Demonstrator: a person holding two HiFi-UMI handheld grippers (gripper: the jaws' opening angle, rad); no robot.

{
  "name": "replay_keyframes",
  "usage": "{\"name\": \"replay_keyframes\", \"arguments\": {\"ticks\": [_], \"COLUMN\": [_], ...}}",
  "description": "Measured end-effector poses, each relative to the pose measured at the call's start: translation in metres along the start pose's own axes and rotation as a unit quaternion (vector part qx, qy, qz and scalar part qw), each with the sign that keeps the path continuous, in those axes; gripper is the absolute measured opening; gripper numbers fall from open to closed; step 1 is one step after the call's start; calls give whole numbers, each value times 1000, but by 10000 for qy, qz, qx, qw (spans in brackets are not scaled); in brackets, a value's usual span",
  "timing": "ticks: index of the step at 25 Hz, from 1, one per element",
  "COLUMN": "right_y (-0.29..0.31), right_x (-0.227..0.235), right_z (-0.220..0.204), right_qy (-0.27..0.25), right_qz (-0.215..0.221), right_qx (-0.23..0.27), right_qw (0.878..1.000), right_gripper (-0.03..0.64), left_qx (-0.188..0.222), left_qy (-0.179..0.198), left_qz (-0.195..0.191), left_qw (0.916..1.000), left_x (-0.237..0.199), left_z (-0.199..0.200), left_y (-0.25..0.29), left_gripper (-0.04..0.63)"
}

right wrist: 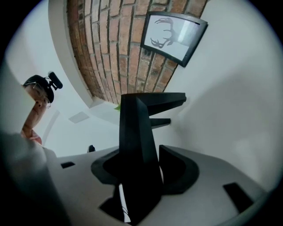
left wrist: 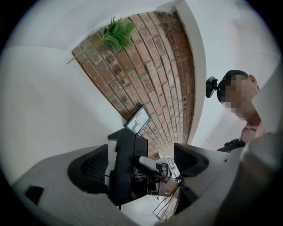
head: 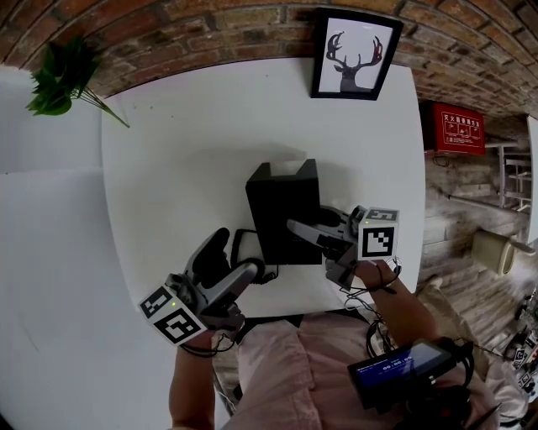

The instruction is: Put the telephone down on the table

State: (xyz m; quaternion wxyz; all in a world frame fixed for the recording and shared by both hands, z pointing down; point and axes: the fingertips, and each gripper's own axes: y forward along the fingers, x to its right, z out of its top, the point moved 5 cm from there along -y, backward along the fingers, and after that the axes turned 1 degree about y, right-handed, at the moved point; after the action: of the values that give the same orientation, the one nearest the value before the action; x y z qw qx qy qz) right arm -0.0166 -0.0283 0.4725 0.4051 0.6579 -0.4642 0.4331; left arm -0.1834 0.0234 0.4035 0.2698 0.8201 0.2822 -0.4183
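Standing upright on the white table [head: 168, 168]: black telephone [head: 282, 201], near the front edge.
Matte black wedge-shaped slab. Right tongs [right wrist: 143, 170] part open astride its base, pads look just off it; left tongs [left wrist: 140, 164] wide open, empty, nearby.

A black-framed picture [head: 353, 55] of a dark antlered deer head on white leaned upright against the brick wall [head: 210, 21]. Well to its left, a sprig of green leaves [head: 60, 77] stuck out in front of the bricks. Off to the right, a red case [head: 458, 128] with white print sat beside pale wood planks [head: 458, 201]. Low in the head view, a dark device [head: 403, 369] showed a lit blue screen.
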Motion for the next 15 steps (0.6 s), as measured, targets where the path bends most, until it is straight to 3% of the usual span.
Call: {"name": "replay_keyframes", "arguments": {"ticks": [15], "right_y": [-6], "right_x": [1], "right_z": [4], "right_qy": [182], "right_qz": [-25], "right_qx": [309], "right_qw": [9994], "right_gripper": [274], "left_qx": [-21], "left_qy": [29], "left_qz": [-52], "left_qw": [10000], "left_x": [4], "left_z": [-2], "left_y": [3], "left_gripper": [471]}}
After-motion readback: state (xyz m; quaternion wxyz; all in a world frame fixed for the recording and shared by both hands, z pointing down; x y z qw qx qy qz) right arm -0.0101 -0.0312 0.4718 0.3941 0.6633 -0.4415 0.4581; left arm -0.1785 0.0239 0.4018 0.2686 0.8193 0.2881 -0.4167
